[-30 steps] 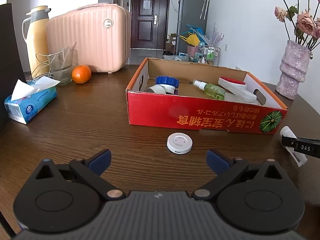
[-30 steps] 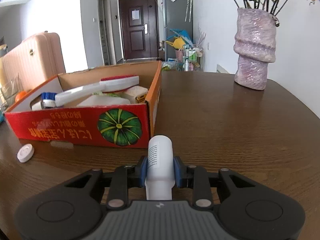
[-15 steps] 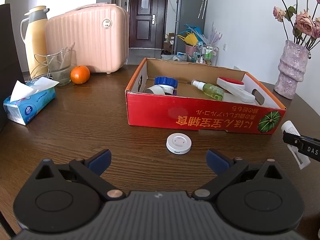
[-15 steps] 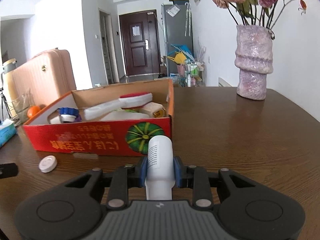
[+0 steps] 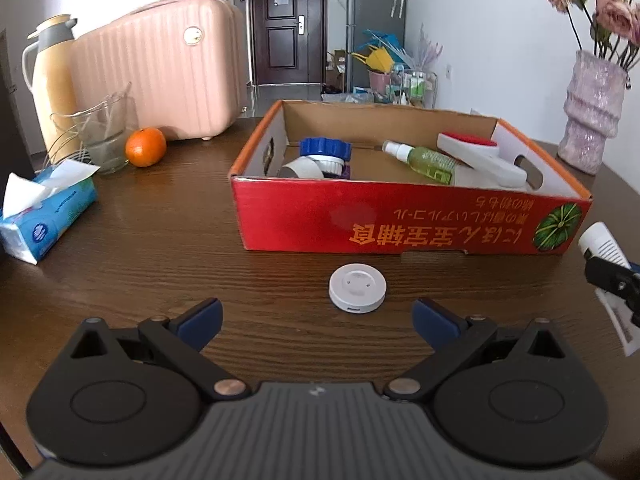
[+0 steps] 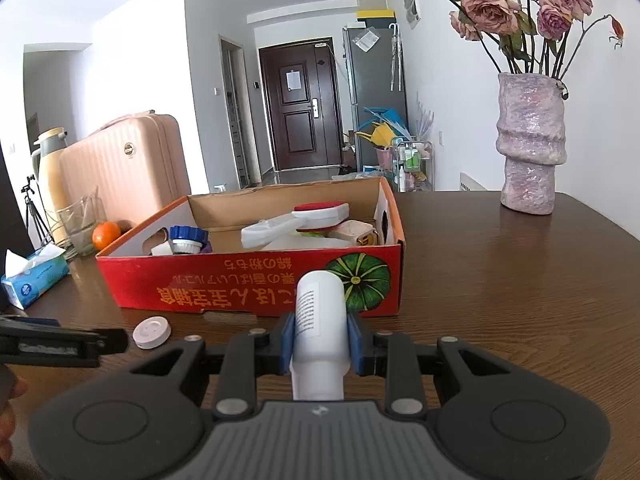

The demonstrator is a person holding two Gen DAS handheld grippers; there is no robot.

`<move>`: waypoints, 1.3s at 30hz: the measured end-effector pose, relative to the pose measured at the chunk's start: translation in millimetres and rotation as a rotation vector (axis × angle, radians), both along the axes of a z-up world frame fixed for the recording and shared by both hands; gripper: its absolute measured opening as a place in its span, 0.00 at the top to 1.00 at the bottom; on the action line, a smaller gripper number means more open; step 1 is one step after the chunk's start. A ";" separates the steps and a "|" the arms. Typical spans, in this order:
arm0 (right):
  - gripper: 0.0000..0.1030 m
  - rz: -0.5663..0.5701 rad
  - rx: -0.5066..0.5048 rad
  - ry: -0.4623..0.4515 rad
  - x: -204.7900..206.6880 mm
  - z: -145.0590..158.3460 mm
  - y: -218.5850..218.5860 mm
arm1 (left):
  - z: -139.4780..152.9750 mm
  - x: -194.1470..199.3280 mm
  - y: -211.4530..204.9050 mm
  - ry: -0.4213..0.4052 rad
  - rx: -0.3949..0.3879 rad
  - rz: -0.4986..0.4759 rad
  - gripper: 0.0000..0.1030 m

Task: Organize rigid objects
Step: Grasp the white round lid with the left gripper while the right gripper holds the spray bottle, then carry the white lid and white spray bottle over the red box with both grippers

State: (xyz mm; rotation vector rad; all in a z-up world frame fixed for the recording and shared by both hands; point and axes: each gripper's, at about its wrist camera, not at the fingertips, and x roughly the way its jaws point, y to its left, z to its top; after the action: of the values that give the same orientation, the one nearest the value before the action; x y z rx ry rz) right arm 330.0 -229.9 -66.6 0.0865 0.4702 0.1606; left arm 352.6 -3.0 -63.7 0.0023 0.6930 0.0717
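Note:
My right gripper [image 6: 320, 342] is shut on a white tube bottle [image 6: 320, 312] and holds it above the table, in front of the red cardboard box [image 6: 240, 284]. The bottle also shows at the right edge of the left wrist view [image 5: 600, 242]. My left gripper [image 5: 316, 316] is open and empty, just short of a round white disc [image 5: 357, 287] that lies on the table before the box [image 5: 400, 220]. The disc also shows in the right wrist view [image 6: 152, 332]. The box holds a blue-capped jar [image 5: 325, 152], a green spray bottle [image 5: 424, 160] and a white-and-red brush [image 5: 476, 152].
A pink case [image 5: 168, 76], a yellow thermos [image 5: 52, 80], a glass jug [image 5: 100, 140], an orange [image 5: 145, 147] and a tissue pack [image 5: 44, 208] stand at the left. A purple vase [image 6: 530, 152] with dried roses stands at the back right.
My right gripper has risen with the white bottle, so the box now sits lower in its view. My left gripper has moved slightly closer to the white disc.

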 end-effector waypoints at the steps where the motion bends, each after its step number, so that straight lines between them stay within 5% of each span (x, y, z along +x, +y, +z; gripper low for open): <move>1: 0.74 -0.003 0.001 -0.001 0.3 0.1 -0.2 | -1.0 2.7 -1.7 0.000 0.006 -0.002 0.00; 16: 0.74 -0.049 0.020 0.007 3.5 -3.5 -7.6 | -17.1 42.6 -22.2 0.026 0.059 -0.040 0.03; 28: 0.74 -0.053 0.014 0.016 5.7 -5.5 -5.9 | -23.6 55.2 -16.8 0.081 -0.009 -0.078 0.30; 32: 0.74 -0.054 0.013 0.013 4.9 -5.4 -5.5 | -20.7 51.2 -18.7 0.071 -0.010 -0.124 0.61; 39: 0.74 -0.048 0.010 0.007 3.3 -5.3 -3.7 | -19.9 47.7 -21.5 0.062 0.004 -0.140 0.61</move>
State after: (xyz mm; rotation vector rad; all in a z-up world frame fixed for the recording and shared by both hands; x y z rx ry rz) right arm 333.3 -233.6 -71.9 0.1085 0.4742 0.1155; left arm 400.2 -24.5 -83.6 0.0570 0.7530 -0.0617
